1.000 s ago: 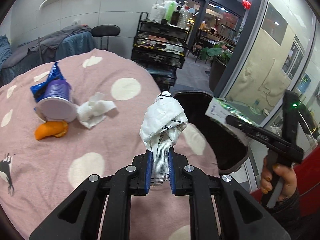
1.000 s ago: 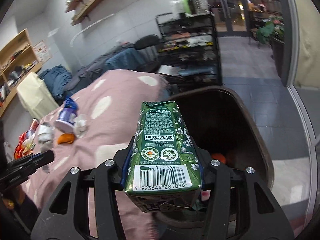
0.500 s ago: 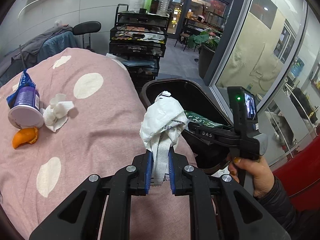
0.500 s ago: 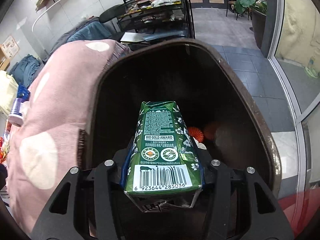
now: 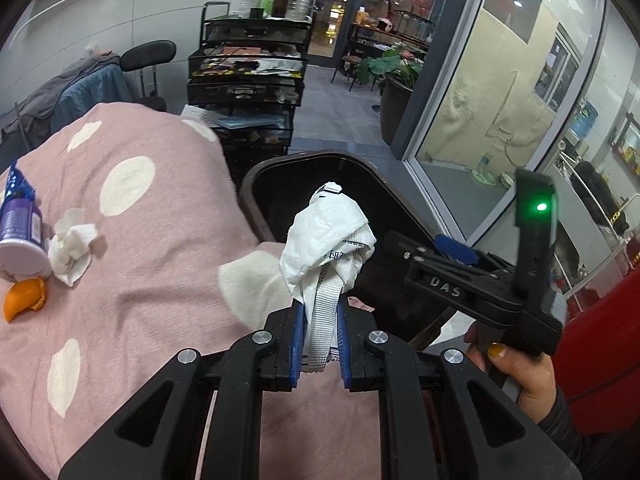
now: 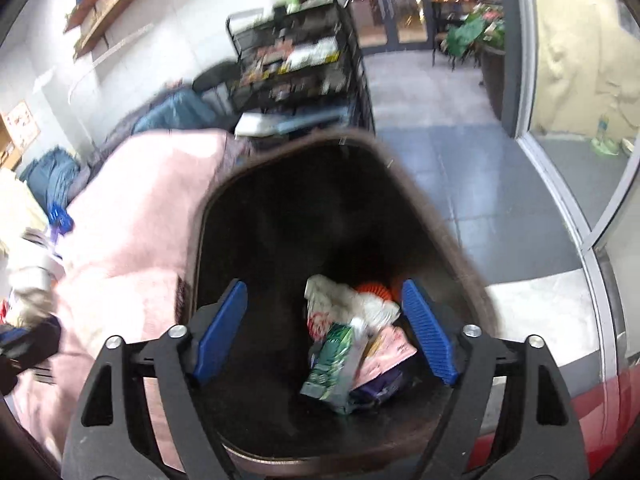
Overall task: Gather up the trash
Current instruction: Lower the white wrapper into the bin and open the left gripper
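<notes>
My left gripper [image 5: 319, 344] is shut on a crumpled white wrapper [image 5: 326, 240] and holds it above the pink table's edge, next to the dark trash bin [image 5: 256, 184]. My right gripper [image 6: 326, 334] is open and empty above the bin [image 6: 452, 240]; it also shows in the left wrist view [image 5: 456, 250]. The green carton [image 6: 334, 362] lies inside the bin on other trash. On the table lie a purple cup [image 5: 20, 236], a white tissue [image 5: 72, 242] and an orange peel [image 5: 24, 300].
The table wears a pink cloth with white dots [image 5: 128, 184]. A black wire shelf rack [image 5: 248, 80] stands behind the bin. A glass door and wall [image 5: 500, 92] are at the right. A chair with clothes [image 5: 92, 84] stands at the back left.
My right gripper opened and the green carton dropped into the bin. My left gripper moved right toward the bin with the white wrapper.
</notes>
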### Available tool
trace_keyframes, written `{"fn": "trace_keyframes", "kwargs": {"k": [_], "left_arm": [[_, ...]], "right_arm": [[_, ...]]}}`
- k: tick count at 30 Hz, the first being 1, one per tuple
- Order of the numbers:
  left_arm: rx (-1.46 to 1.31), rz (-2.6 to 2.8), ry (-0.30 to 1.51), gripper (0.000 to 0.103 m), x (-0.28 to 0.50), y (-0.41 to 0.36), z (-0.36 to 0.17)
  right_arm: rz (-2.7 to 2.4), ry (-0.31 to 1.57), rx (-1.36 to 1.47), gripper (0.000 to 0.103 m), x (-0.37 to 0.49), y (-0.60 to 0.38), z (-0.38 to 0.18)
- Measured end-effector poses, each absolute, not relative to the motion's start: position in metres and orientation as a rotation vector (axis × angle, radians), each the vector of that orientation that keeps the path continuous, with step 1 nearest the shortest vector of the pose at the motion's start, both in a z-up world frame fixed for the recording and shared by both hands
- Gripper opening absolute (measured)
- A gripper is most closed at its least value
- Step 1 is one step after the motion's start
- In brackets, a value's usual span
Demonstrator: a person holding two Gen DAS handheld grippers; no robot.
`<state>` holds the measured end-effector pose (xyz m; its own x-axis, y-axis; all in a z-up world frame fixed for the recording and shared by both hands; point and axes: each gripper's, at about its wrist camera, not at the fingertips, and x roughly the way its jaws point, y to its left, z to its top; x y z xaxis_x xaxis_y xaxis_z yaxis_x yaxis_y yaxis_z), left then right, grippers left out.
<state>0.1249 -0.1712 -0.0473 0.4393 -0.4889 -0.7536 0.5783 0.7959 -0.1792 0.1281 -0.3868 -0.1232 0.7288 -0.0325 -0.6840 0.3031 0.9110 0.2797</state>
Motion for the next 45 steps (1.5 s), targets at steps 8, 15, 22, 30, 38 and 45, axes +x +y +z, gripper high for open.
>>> {"fn": "trace_keyframes", "kwargs": {"k": [8, 15, 22, 30, 38, 45], "left_arm": [[0.168, -0.681, 0.926, 0.015, 0.136, -0.206, -0.054], [0.219, -0.684, 0.978, 0.015, 0.147, -0.226, -0.068], [0.263, -0.673, 1.019, 0.015, 0.155, -0.239, -0.083], [0.307, -0.651, 1.03, 0.057, 0.157, -0.245, -0.089], [0.294, -0.658, 0.991, 0.084, 0.156, -0.243, -0.084], [0.287, -0.655, 0.944, 0.089, 0.152, -0.241, -0.077]], "right_arm": [[-0.296, 0.615, 0.43, 0.089, 0.108, -0.415, -0.093], [-0.333, 0.611, 0.466, 0.089, 0.101, -0.435, -0.088], [-0.336, 0.606, 0.484, 0.09, 0.095, -0.442, -0.088], [-0.332, 0.607, 0.491, 0.091, 0.094, -0.445, -0.089], [-0.334, 0.6, 0.49, 0.095, 0.095, -0.443, -0.088], [-0.318, 0.617, 0.48, 0.096, 0.1, -0.438, -0.09]]}}
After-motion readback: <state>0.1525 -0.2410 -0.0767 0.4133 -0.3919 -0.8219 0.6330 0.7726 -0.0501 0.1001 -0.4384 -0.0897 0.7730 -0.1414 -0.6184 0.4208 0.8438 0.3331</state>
